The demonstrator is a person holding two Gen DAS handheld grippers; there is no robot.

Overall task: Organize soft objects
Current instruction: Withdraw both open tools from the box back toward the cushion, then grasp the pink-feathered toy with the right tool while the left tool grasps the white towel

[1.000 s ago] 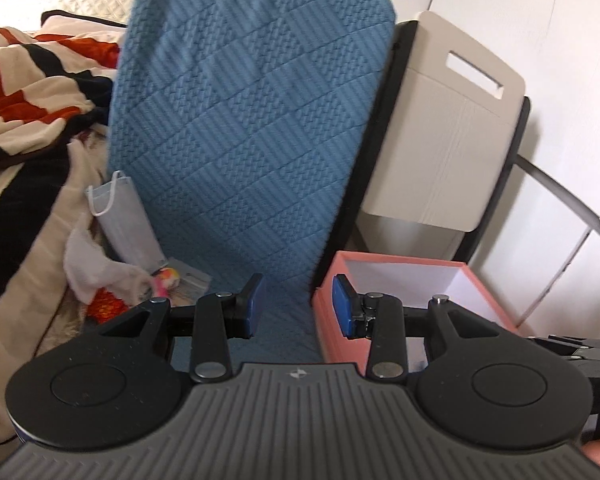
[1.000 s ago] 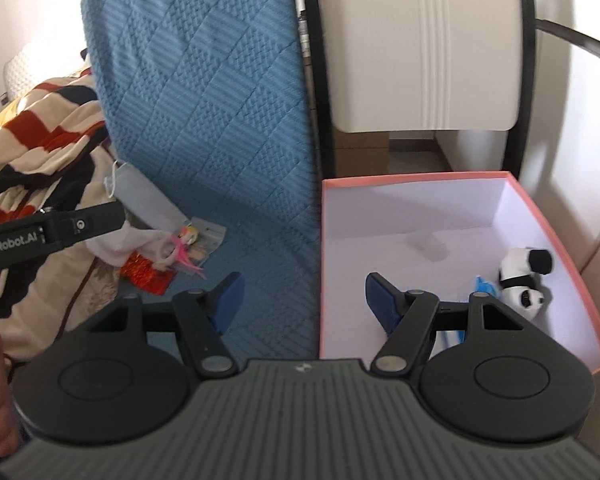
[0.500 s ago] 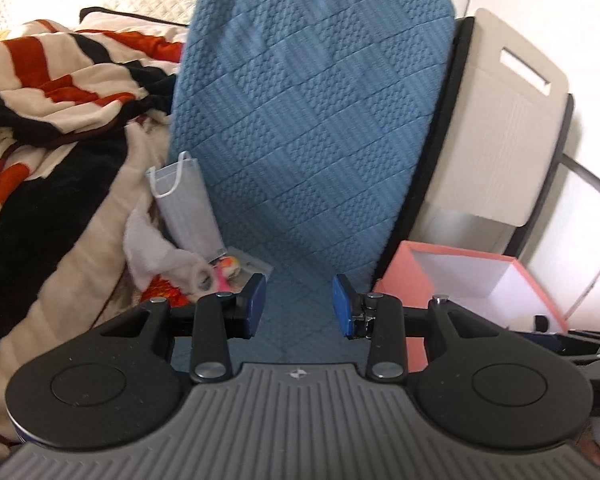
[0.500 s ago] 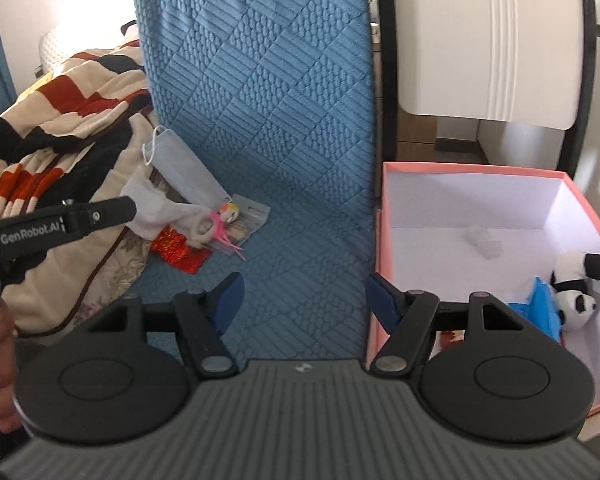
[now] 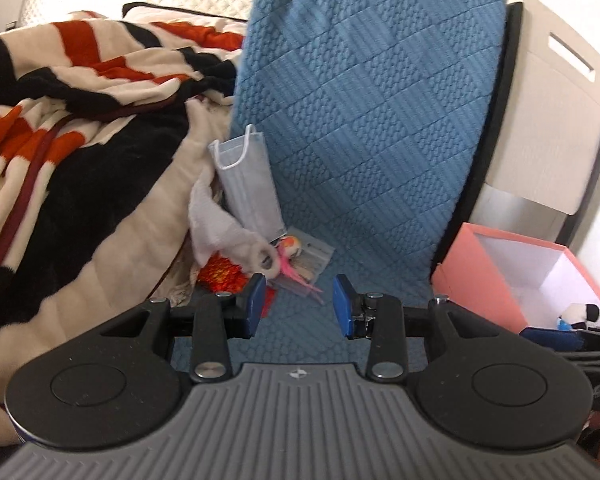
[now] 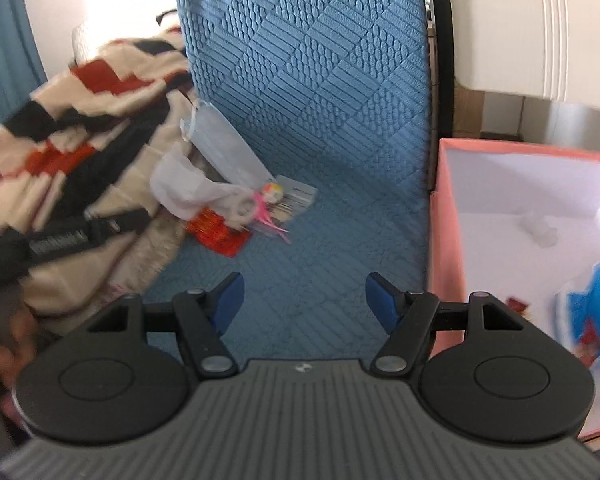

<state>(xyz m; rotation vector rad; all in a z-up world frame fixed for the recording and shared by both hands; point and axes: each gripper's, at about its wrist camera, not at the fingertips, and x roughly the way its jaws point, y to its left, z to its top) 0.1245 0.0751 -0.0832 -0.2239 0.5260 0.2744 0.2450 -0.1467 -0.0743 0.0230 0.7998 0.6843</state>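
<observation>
A small heap lies on the blue quilted mat (image 5: 360, 120) beside the blanket: a pale face mask (image 5: 248, 184) (image 6: 224, 148), a white sock (image 5: 224, 232) (image 6: 188, 192), a pink feathered toy (image 5: 292, 256) (image 6: 268, 204), a red packet (image 5: 220, 276) (image 6: 220, 232) and a clear bag (image 5: 312, 256). My left gripper (image 5: 300, 304) hovers open just short of the heap, nothing between its blue pads. The right gripper (image 6: 304, 300) stands open wider over bare mat, also holding nothing. To the right, a pink box (image 5: 472, 272) (image 6: 444, 240) holds a panda plush (image 5: 580, 314) and a blue item (image 6: 592, 312).
A striped red, black and cream blanket (image 5: 80, 100) (image 6: 80, 92) is bunched on the left. A white folded panel (image 5: 548, 120) leans behind the box. The left gripper's black body (image 6: 60, 236) and a hand (image 6: 4, 356) show at the right view's left edge.
Both grippers have moved down and leftward toward the heap. The mask, sock and toy now look nearer and more central; the pink box has slid toward the right edge of both views.
</observation>
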